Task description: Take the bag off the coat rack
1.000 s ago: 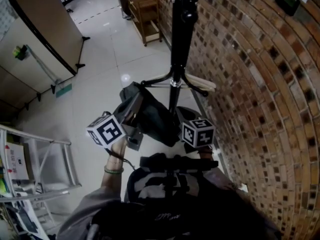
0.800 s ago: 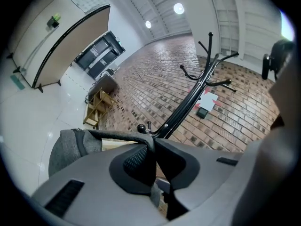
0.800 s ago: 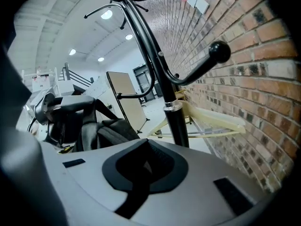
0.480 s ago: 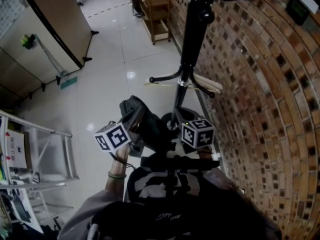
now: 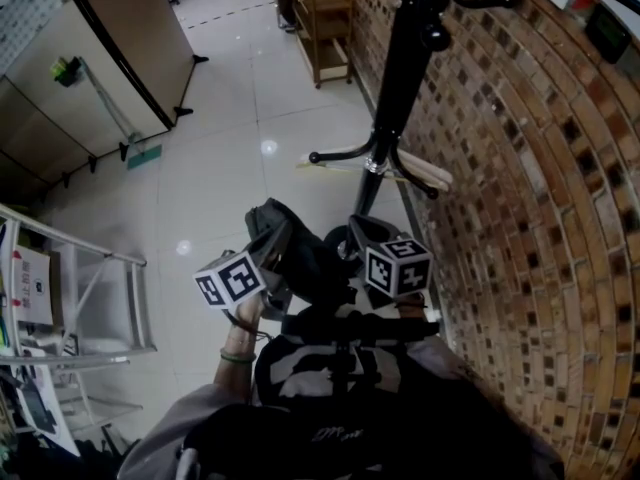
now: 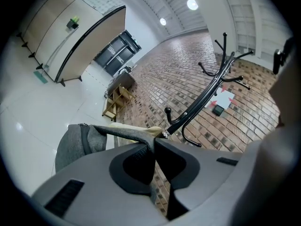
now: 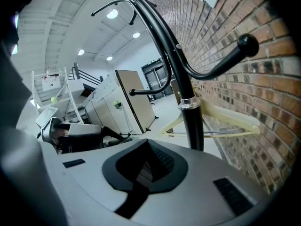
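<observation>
The dark grey bag [image 5: 300,256] hangs below my left gripper [image 5: 268,250], apart from the black coat rack [image 5: 400,78] that stands by the brick wall. In the left gripper view the jaws [image 6: 153,142] are shut on the bag's grey strap [image 6: 123,133], and the bag's body [image 6: 73,145] sags to the left. My right gripper [image 5: 362,236] is beside the bag, close to the rack's pole. In the right gripper view its jaws [image 7: 148,149] are shut with nothing between them, and the pole [image 7: 190,112] rises just ahead.
A cream wooden hanger [image 5: 428,173] hangs on a low hook of the rack. The brick wall [image 5: 540,198] runs along the right. A wooden trolley [image 5: 325,23] stands further back, and a metal ladder frame [image 5: 95,303] is at the left. A partition [image 5: 120,38] stands on the tiled floor.
The left gripper and the bag have drawn back from the rack toward the person. The right gripper has stayed beside the bag.
</observation>
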A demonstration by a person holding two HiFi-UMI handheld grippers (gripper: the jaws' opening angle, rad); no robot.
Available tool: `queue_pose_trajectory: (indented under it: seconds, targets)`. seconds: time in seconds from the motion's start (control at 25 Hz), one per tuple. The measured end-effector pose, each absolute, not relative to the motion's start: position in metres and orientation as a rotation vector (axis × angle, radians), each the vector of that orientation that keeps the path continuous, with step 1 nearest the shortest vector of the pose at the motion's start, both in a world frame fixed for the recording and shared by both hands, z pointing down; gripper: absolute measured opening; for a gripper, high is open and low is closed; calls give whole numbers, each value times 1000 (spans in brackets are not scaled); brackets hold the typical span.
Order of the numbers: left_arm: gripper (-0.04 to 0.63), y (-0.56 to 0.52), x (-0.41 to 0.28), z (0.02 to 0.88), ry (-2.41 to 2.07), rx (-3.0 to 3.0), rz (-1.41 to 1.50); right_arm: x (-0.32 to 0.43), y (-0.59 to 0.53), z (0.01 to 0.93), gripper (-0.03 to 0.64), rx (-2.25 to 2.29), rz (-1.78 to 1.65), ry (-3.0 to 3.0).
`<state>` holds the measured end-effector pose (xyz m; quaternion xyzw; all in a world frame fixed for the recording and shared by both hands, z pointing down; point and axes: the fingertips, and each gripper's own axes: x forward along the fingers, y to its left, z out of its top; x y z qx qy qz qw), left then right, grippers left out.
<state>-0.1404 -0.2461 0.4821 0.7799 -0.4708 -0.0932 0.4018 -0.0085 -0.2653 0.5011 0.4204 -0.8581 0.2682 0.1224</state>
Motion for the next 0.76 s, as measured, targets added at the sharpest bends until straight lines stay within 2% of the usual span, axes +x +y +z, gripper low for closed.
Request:
queue_pose_trajectory:
  seconds: [0.76]
  targets:
    - [40,-254,-133,487,-1188,1979,-188,-1,-264,507,6,1234,798,-2473]
